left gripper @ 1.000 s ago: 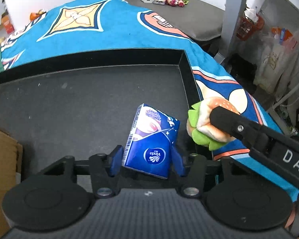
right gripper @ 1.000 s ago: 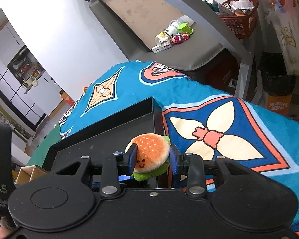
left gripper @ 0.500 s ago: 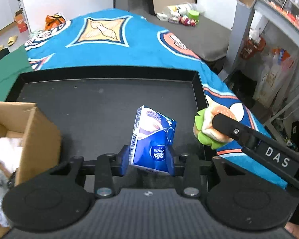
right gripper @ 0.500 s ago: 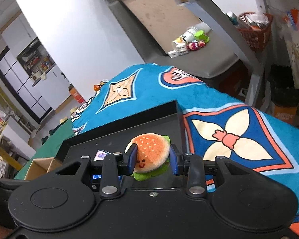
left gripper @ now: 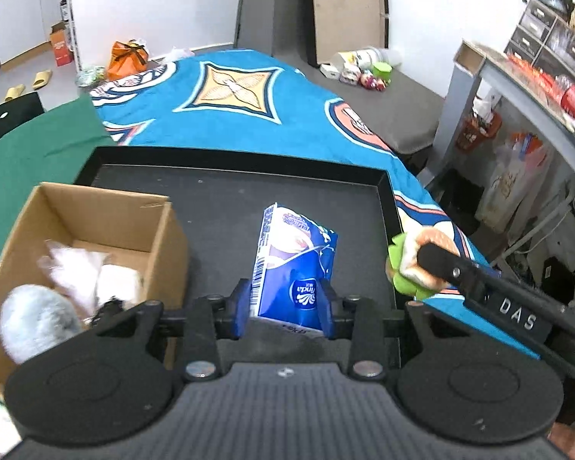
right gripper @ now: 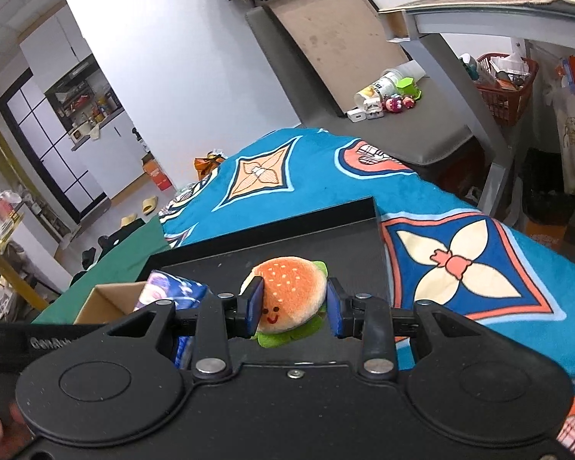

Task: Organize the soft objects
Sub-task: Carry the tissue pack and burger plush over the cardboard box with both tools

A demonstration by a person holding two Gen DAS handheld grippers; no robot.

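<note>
While the blue Vinda tissue pack [left gripper: 293, 268] sits clamped between the blue pads of the left tool [left gripper: 285, 308], it stands raised above the black tray [left gripper: 387, 207], its long side running away from the camera and its printed logo facing up. Just to its right, over the tray's right rim, the plush hamburger [right gripper: 289, 293] is pinched by the right tool [right gripper: 293, 306], one pad on each side of the bun, with the stitched smile facing the near side and the green lettuce frill poking out below. In the left wrist view that toy shows only partly behind the right tool's black finger. To the left of the tissue pack an open cardboard box [left gripper: 165, 230] rests on the tray's near left part; inside it lie a fluffy grey plush [left gripper: 34, 320] and a crumpled white soft item [left gripper: 92, 272]. The tray lies on a blue patterned blanket [left gripper: 249, 115] that spreads far and right, and a green cloth [left gripper: 27, 153] covers the surface on the far left. Beyond, a grey bench [right gripper: 414, 126] carries a tipped cup and small toys
</note>
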